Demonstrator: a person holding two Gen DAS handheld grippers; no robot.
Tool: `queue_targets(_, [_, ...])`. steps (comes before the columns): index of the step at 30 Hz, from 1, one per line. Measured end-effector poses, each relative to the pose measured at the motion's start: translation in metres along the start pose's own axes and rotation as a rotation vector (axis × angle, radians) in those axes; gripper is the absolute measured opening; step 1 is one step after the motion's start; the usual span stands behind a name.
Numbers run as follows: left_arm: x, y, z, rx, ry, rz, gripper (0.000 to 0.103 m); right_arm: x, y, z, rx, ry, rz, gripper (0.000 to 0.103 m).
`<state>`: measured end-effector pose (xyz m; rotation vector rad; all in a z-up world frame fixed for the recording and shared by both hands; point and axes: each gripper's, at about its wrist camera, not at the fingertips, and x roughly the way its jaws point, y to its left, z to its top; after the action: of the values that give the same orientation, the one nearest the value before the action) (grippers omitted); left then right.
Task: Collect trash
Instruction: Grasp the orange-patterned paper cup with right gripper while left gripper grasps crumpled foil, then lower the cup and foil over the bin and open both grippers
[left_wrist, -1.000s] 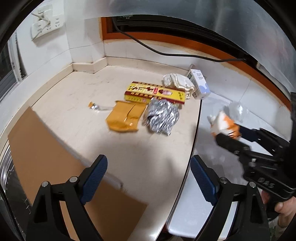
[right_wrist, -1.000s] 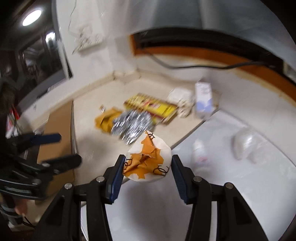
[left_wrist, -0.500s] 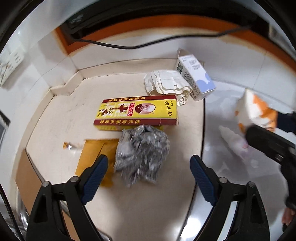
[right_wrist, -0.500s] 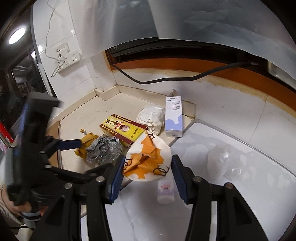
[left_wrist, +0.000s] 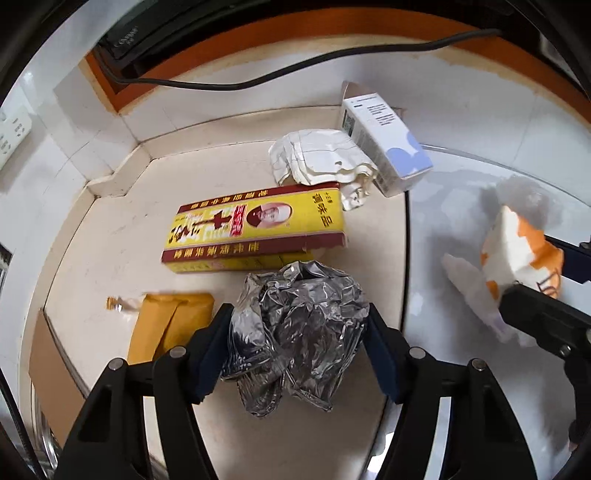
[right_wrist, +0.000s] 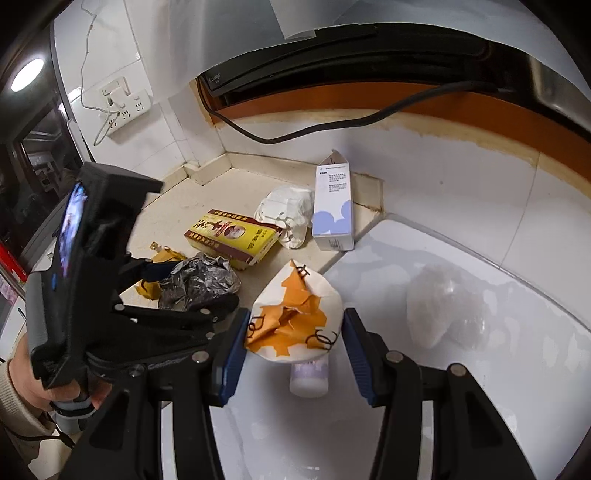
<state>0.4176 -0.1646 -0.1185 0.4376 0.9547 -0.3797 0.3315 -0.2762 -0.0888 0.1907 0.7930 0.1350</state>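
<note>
My left gripper is open, its blue pads on either side of a crumpled silver foil bag on the beige counter; whether they touch it I cannot tell. The foil bag also shows in the right wrist view. My right gripper is shut on a crumpled white and orange paper bag, held above the white surface. That bag shows at the right of the left wrist view.
A yellow and red box, crumpled white paper, a white and blue carton, a yellow-brown envelope and a small wrapper lie on the counter. A small white bottle and clear plastic bag lie on the white surface.
My left gripper has moved forward and down over the counter until its fingers flank the foil bag. My right gripper has kept hold of the paper bag and hardly moved.
</note>
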Motion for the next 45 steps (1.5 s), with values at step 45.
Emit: queue_targets(45, [-0.083,-0.070,-0.410,-0.276,-0.041,-0.109,0.066,-0.081,0.138,-0.317,-0.374,0.176,-0.055,0.050])
